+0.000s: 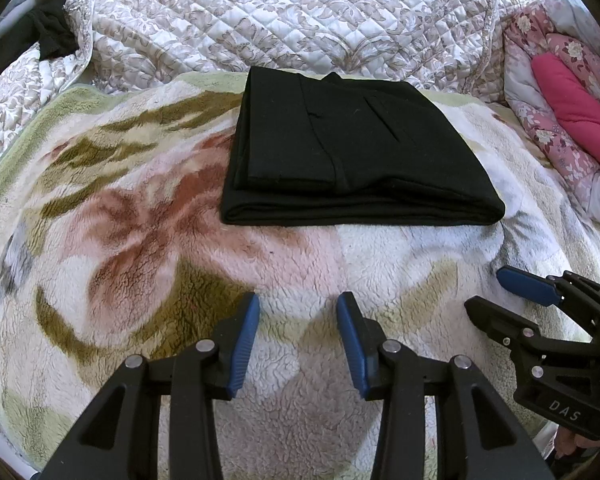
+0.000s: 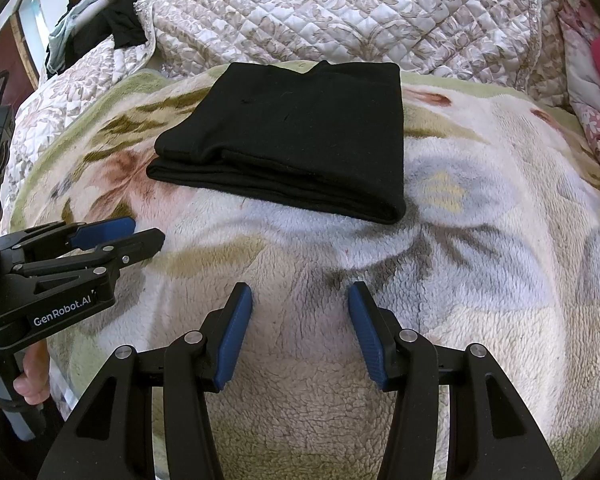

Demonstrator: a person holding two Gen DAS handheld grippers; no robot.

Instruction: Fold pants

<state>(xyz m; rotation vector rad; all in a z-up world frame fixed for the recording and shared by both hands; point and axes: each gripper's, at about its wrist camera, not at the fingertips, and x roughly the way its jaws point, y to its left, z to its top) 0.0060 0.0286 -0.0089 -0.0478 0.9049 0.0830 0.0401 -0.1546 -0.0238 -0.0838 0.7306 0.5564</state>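
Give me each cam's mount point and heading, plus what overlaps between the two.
Left wrist: sits on the left gripper, looking forward over the floral fleece blanket at the folded black pants; own open blue-padded fingers below, right gripper at right edge.
Right wrist: sits on the right gripper, same heading, pants left of centre; own open fingers below, left gripper and holding hand at left.
Shared: pants, blanket, quilted beige bedspread, each other's gripper.

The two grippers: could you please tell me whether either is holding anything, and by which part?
Nothing is held. The left gripper and right gripper both have open jaws over the fleece blanket, apart from the folded black pants.
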